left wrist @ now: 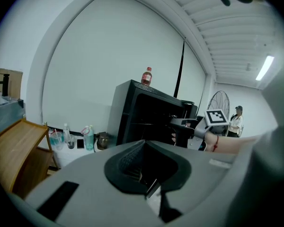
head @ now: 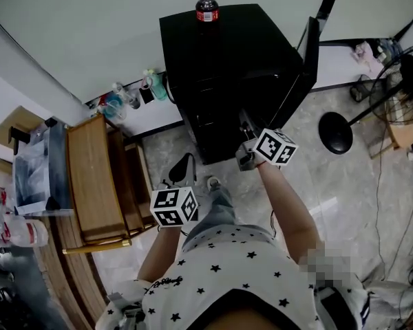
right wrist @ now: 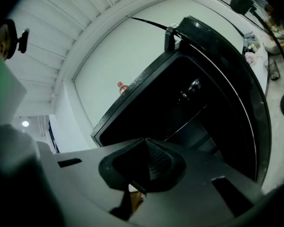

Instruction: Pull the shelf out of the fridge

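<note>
One black fridge (head: 237, 67) stands against a white wall with its door (head: 310, 57) swung wide open, and a single red-capped cola bottle (head: 206, 7) stands on top of it near the back edge. A person in a star-print shirt faces the fridge's open front with two hand-held grippers, one in each hand.

The right gripper (right wrist: 145, 145) is held out on a straight forearm just in front of the fridge's opening. It points roughly level into the dark interior, its jaws pressed together with nothing between them. The left gripper (left wrist: 144, 146) sits farther back from the fridge, close to the person's knee, on a bent arm and tipped slightly downward. Its jaws also meet and hold nothing.

The shelf (right wrist: 191, 119) is inside the fridge. From the right gripper view it shows only as one thin pale line crossing the black cavity, and neither gripper touches it.

To the left of the fridge a wooden rack (head: 93, 177) stands on the floor, and a small cluster of bottles (head: 131, 95) lines the wall. To the fridge's right stands one floor fan (head: 399, 74).
</note>
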Available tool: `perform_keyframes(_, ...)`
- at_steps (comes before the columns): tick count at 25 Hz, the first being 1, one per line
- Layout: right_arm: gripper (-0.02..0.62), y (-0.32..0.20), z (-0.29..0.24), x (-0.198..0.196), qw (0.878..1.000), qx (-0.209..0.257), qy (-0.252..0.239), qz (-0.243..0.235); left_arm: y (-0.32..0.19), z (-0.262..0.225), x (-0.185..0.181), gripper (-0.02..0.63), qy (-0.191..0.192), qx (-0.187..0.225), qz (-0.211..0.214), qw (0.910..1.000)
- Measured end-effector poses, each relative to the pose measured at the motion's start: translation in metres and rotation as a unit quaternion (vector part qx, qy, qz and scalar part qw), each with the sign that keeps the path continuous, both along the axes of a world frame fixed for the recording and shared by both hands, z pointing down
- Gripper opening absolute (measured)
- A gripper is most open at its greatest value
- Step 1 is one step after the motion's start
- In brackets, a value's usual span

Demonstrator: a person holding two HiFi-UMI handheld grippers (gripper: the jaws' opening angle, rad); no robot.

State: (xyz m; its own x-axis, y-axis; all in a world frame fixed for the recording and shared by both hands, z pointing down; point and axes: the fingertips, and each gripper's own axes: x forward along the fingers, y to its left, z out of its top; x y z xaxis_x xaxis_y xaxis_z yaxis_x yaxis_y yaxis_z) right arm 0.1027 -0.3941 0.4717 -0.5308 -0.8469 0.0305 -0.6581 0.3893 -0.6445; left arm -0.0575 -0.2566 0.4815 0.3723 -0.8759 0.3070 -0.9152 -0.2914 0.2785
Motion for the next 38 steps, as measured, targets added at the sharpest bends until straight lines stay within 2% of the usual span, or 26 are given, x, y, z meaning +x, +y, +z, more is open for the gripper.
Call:
perform_keyframes(4, -0.006, -0.020, 0.010, -0.003, 0.996, -0.022, -0.083, -0.003, -0.004, 0.005, -0.004, 0.012, 0.000, -0.007, -0.006, 1.0000)
perform_keyframes(8, -0.005, -0.039, 0.023, -0.003, 0.990, -0.038, -0.139, 0.002, -0.007, 0.011, -0.007, 0.012, -0.002, -0.014, -0.011, 0.9998)
perform_keyframes(15, 0.040, -0.073, 0.043, -0.002, 0.966, -0.061, -0.252, 0.018, -0.012, 0.014, -0.018, 0.012, -0.004, -0.020, -0.027, 0.9994)
perform_keyframes(20, 0.086, -0.093, 0.056, -0.001, 0.949, -0.079, -0.304, 0.027, -0.016, 0.018, -0.026, 0.012, -0.004, -0.026, -0.038, 0.9989)
perform_keyframes(26, 0.109, -0.114, 0.062, -0.001, 0.933, -0.089, -0.347, 0.038, -0.022, 0.021, -0.030, 0.012, -0.003, -0.032, -0.043, 0.9986)
perform_keyframes(31, 0.098, -0.129, 0.068, -0.005, 0.924, -0.091, -0.369, 0.047, -0.027, 0.023, -0.032, 0.012, -0.005, -0.035, -0.044, 0.9984)
perform_keyframes(33, 0.086, -0.129, 0.071, -0.004, 0.915, -0.097, -0.388, 0.051, -0.028, 0.023, -0.031, 0.012, -0.006, -0.035, -0.043, 0.9985)
perform_keyframes(36, 0.101, -0.128, 0.077, -0.003, 0.903, -0.103, -0.412, 0.058, -0.028, 0.024, -0.035, 0.012, -0.006, -0.037, -0.046, 0.9982)
perform_keyframes(38, 0.101, -0.130, 0.081, -0.003, 0.903, -0.104, -0.412, 0.061, -0.029, 0.026, -0.038, 0.012, -0.007, -0.040, -0.047, 0.9980)
